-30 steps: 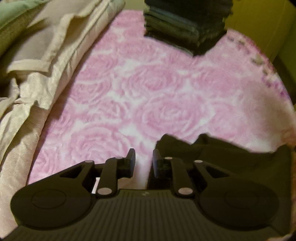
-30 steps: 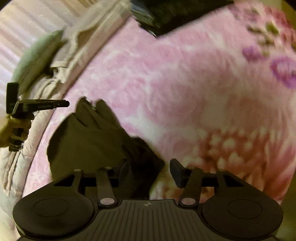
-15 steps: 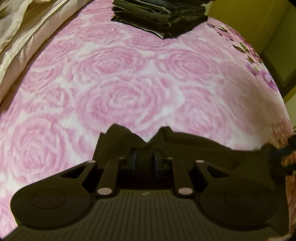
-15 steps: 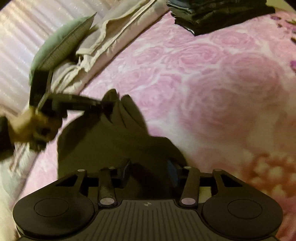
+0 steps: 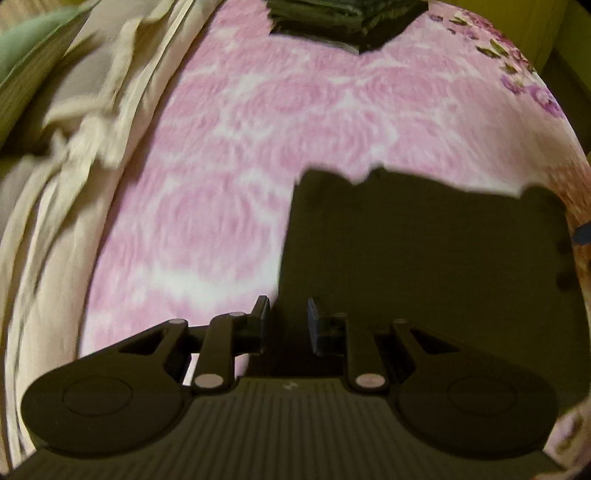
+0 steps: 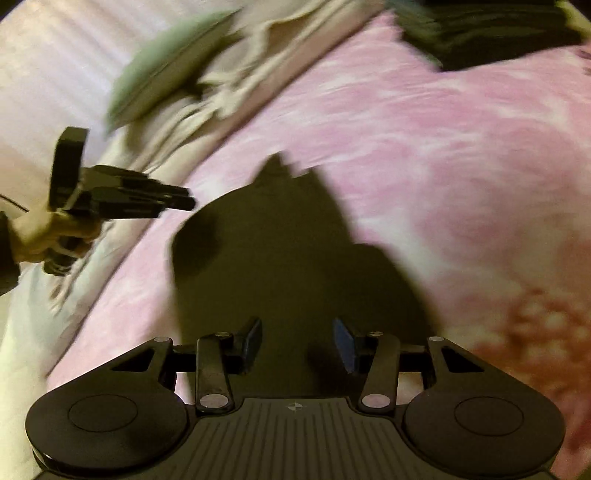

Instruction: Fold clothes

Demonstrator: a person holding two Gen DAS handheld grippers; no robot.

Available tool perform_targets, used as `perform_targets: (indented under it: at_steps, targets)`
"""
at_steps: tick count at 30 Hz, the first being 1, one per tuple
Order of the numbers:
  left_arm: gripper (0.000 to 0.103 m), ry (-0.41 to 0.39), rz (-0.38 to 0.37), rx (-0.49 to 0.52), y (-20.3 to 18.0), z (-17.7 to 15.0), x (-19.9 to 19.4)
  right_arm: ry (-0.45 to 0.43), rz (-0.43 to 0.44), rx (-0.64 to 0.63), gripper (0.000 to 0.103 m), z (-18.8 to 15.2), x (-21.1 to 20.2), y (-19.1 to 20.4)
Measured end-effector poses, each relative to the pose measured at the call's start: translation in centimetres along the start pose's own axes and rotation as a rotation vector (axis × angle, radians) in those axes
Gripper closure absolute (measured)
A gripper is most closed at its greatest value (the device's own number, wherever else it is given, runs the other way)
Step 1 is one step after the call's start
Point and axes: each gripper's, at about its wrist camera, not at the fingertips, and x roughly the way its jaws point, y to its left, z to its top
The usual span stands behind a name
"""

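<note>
dark garment (image 5: 424, 258) lies flat on the pink bed (image 5: 258, 147), folds unclear; dark folded pile (image 5: 343, 18) beyond. left gripper (image 5: 286, 321) and right gripper (image 6: 297, 341) both spread, holding nothing.

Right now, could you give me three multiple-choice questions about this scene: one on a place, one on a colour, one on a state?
1. Where is the stack of folded dark clothes?
A. At the far end of the blanket
B. On the green pillow
C. Between the right gripper's fingers

2. What colour is the blanket?
A. Blue striped
B. Pink with roses
C. Plain grey

3. How is the right gripper?
A. Shut on the pillow
B. Out of view
C. Open above the dark garment

Answers: A, it lies beyond the garment; B, rose pattern shows; C, its fingers stand apart.
</note>
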Motion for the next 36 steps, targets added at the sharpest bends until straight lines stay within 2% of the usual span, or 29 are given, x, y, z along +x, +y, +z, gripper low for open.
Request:
perform_targets:
  at_steps: [4,6,9,11,15,17,19,20,21,23,24,28,31,35,36]
  targets:
    - [0.084,0.044,0.001,-0.024,-1.0,-3.8,1.2,0.018,0.020,-0.021,0.056,-1.6,3.4,2.3]
    - [0.083,0.048,0.010,-0.033,-0.8,-5.3,3.1,0.043,-0.028,-0.037,0.056,-3.1,4.7,2.6]
    - [0.084,0.009,0.051,0.038,-1.3,-7.0,5.2,0.065,-0.080,-0.030,0.056,-5.8,5.0,1.9]
    - [0.085,-0.031,0.070,0.048,-1.7,-7.5,5.0,0.069,-0.120,-0.041,0.056,-6.8,4.5,2.3]
    - [0.085,-0.033,0.060,0.074,-1.8,-8.5,3.0,0.065,-0.196,-0.027,0.056,-8.0,3.1,4.1]
    - [0.085,-0.032,0.053,0.088,-1.8,-8.9,2.0,0.039,-0.207,-0.014,0.055,-8.4,2.4,5.7]
    - [0.084,-0.023,0.027,0.133,-2.4,-9.5,0.6,0.013,-0.225,0.010,0.034,-8.7,1.8,7.2]
    - [0.082,-0.027,0.026,0.159,-2.7,-9.9,0.0,0.001,-0.246,0.006,0.015,-8.9,1.7,8.0]
    - [0.080,-0.031,0.024,0.186,-3.1,-10.3,-0.7,-0.005,-0.265,-0.021,0.014,-9.0,1.8,8.9]
    - [0.068,-0.047,0.039,0.260,-3.9,-11.1,-1.0,0.002,-0.299,-0.119,0.014,-9.2,2.5,10.9]
    - [0.065,-0.058,0.053,0.305,-4.4,-11.4,-0.7,0.018,-0.319,-0.197,0.014,-9.5,3.3,12.0]
    - [0.036,-0.102,0.109,0.484,-6.4,-12.9,0.2,0.123,-0.415,-0.593,0.014,-11.3,7.9,16.0]
    - [0.033,-0.134,0.151,0.618,-7.9,-14.0,0.8,0.193,-0.482,-0.788,0.014,-12.5,12.2,16.7]
    - [0.033,-0.178,0.207,0.797,-9.9,-15.5,1.7,0.195,-0.550,-0.936,0.034,-13.2,14.6,15.7]
    - [0.033,-0.189,0.221,0.842,-10.4,-15.9,1.9,0.189,-0.548,-0.943,0.056,-12.9,14.2,15.3]
